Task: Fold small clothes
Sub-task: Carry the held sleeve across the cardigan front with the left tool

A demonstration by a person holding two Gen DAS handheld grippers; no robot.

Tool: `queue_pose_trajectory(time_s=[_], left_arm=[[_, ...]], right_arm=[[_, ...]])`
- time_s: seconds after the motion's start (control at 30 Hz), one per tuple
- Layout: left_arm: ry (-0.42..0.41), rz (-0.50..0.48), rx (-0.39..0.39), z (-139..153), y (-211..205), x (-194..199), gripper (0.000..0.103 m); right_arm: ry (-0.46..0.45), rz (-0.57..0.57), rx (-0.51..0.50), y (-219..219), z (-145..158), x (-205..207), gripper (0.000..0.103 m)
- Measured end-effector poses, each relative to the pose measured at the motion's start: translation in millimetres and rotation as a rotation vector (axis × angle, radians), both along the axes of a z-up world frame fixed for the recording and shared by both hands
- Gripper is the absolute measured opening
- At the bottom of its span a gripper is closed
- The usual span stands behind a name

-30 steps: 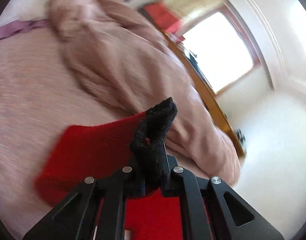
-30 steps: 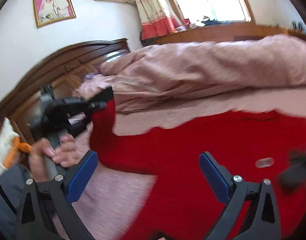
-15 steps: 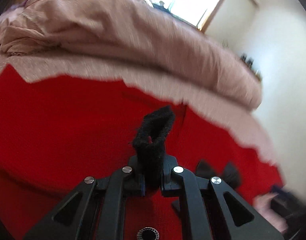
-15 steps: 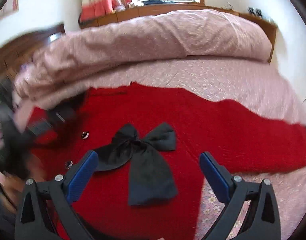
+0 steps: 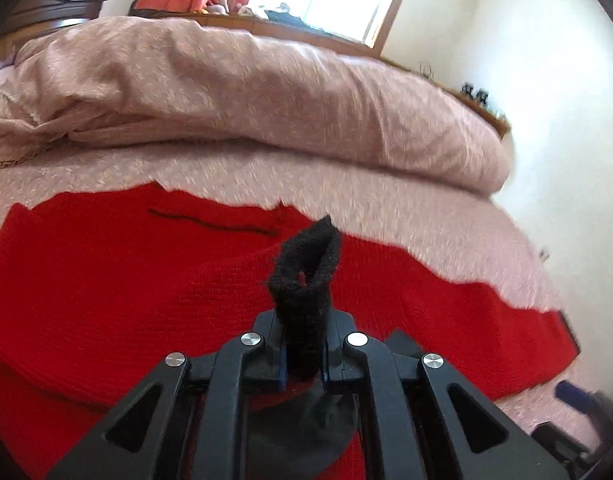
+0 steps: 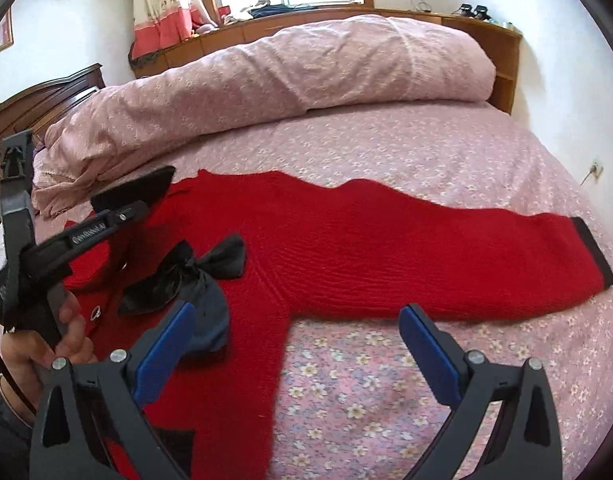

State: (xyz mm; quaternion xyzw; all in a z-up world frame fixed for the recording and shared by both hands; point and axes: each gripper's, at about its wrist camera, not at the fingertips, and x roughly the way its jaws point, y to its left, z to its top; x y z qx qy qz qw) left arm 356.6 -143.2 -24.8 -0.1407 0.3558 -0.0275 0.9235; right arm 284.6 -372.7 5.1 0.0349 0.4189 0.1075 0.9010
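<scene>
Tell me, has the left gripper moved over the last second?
Yes. The left gripper, gripping the black cuff, swung from the rumpled quilt to over the red sweater.

A: What lies on the bed point(image 6: 446, 152)?

B: A red sweater point(image 6: 346, 240) lies flat on the flowered pink sheet. One sleeve goes to the right and ends in a black cuff point(image 6: 592, 252). A black bow point(image 6: 186, 276) sits on the chest of the sweater.

A: And the right hand-held gripper point(image 6: 298, 356)?

B: Its blue pads point(image 6: 428, 350) stand wide apart, with nothing between them, above the sheet near the sweater.

A: Is the other one visible?

B: Yes, at the left edge. A hand point(image 6: 46, 344) holds the left hand-held gripper point(image 6: 142, 192), over the sweater's left side. A rolled pink quilt point(image 6: 266, 80) lies behind.
</scene>
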Motion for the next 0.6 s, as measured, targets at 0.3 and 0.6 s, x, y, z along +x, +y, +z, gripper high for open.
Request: queue_pose_trajectory(time_s=[0.3, 0.6], left_arm=[[0.038, -0.021, 0.033, -23.0, -26.2, 9.9, 0.008], [-0.004, -0.061, 0.036, -15.2, -31.9, 9.5, 0.007]], right_arm=[[0.023, -0.02, -0.045, -3.9, -8.4, 1.6, 0.103], [0.015, -0.135, -0.07, -23.7, -7.1, 5.7, 0.103]])
